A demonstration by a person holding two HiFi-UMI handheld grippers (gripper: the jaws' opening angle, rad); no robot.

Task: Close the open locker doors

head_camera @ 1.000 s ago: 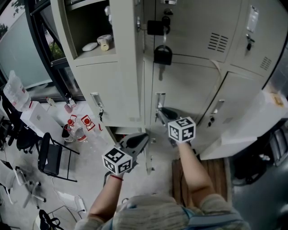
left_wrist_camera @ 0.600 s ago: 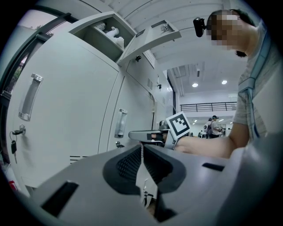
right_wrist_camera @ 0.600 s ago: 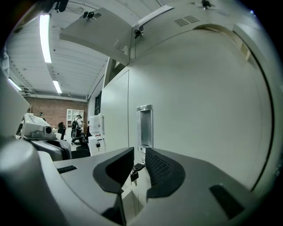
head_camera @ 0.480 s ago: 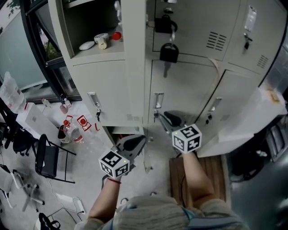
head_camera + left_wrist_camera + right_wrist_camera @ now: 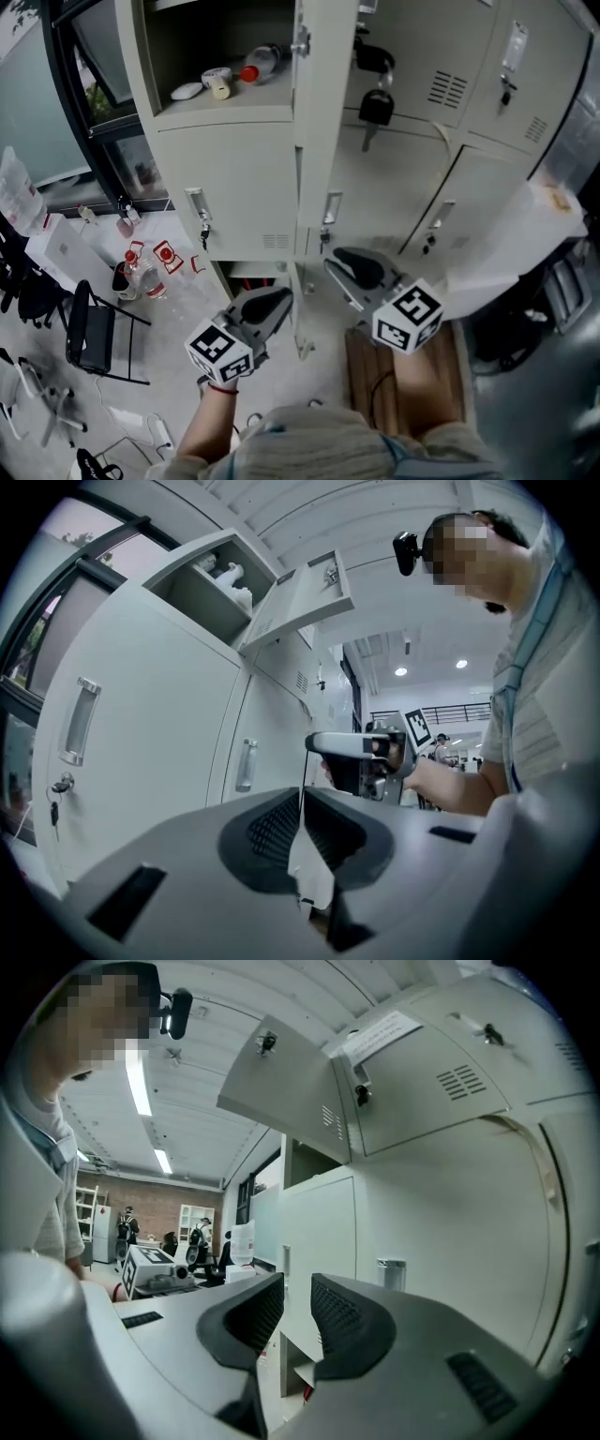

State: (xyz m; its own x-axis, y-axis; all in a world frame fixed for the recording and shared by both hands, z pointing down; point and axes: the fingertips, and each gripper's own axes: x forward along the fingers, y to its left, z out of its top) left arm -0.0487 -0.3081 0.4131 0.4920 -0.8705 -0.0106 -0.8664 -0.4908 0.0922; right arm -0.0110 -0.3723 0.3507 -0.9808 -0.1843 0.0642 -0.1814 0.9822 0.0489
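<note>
Head view: the locker bank (image 5: 403,187) fills the upper frame. One upper compartment (image 5: 216,37) at the upper left stands open. Its door (image 5: 323,94) shows edge-on, swung out toward you.
- Only this view shows the shelf contents: a red-capped bottle (image 5: 260,62) lying on its side, with small white items beside it.
- Only this view shows the padlock (image 5: 376,108) hanging on a closed door to the right.
- A second, low door (image 5: 298,314) also hangs open, edge-on, between your two hand-held grippers.

Gripper views: both look up at the upper door from below (image 5: 305,597) (image 5: 281,1087). They show its flat face and vent slots, which the head view does not.

Pose:
- Your left hand-held gripper (image 5: 281,298) is low, just left of the low door, and points up at the lockers. Its own view shows the jaws (image 5: 302,794) closed tip to tip with nothing between them.
- Your right hand-held gripper (image 5: 337,265) is just right of the low door, near a closed door's handle. Its jaws (image 5: 297,1283) stand a narrow gap apart and are empty.
- Both are well below the upper door.

Hard to read:
- The upper compartment's top is cut off by the frame.
- The low compartment's inside is mostly hidden; only a bit of red shows.
- You cannot tell whether the right jaws touch the locker front.
</note>
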